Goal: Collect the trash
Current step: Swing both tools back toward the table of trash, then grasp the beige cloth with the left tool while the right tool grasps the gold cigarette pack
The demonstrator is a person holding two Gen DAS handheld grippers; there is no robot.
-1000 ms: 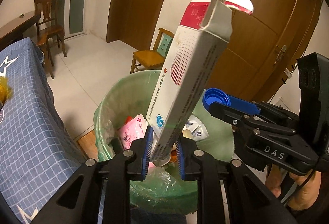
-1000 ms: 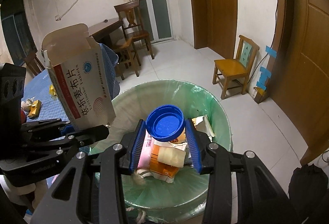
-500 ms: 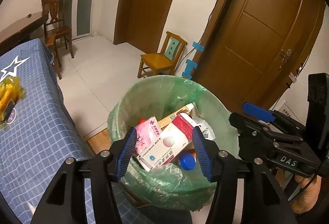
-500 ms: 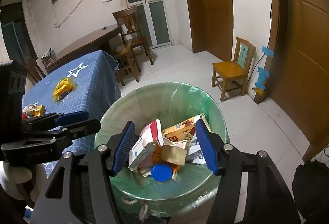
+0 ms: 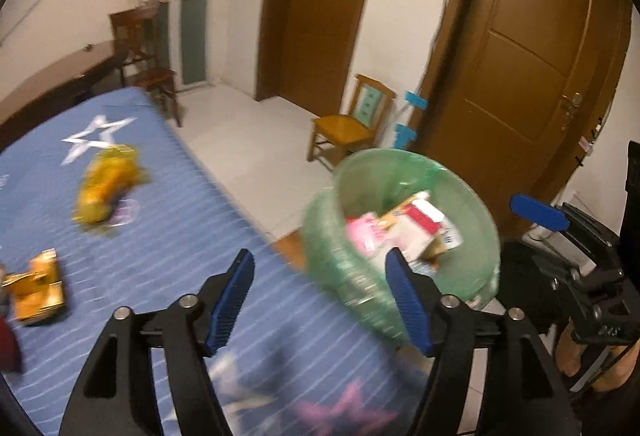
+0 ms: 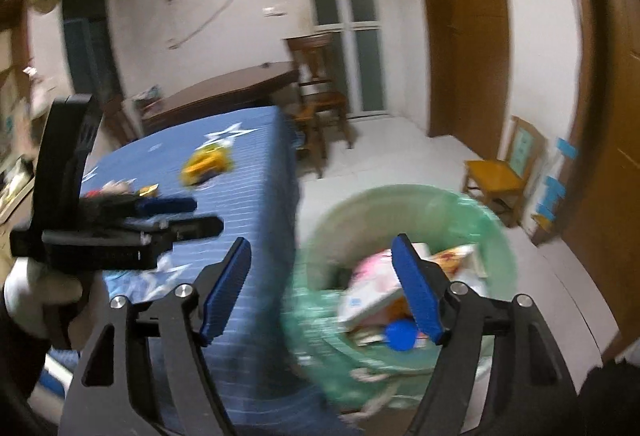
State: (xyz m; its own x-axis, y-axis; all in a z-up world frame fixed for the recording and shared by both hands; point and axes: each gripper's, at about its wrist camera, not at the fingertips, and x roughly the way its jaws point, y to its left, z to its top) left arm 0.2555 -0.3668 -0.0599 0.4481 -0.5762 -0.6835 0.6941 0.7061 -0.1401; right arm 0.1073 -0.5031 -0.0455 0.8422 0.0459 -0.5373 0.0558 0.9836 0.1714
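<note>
Between the blue pads of the left gripper (image 5: 322, 302) nothing is sitting; its jaws have just been opening and are standing wide over the blue tablecloth (image 5: 168, 236). Likewise the right gripper (image 6: 324, 292) is gaping empty, jaws just opened. At two o'clock from each, the green-lined trash bin (image 5: 476, 248) is standing beside the table, holding a white-and-red box (image 5: 420, 232), pink packet (image 5: 362, 236) and blue cap (image 6: 402, 334). Farther at ten o'clock, a yellow wrapper (image 5: 106, 187) and an orange packet (image 5: 38, 288) are lying on the cloth, blurred. Beyond, at one o'clock, a wooden chair (image 5: 348, 125) is standing.
</note>
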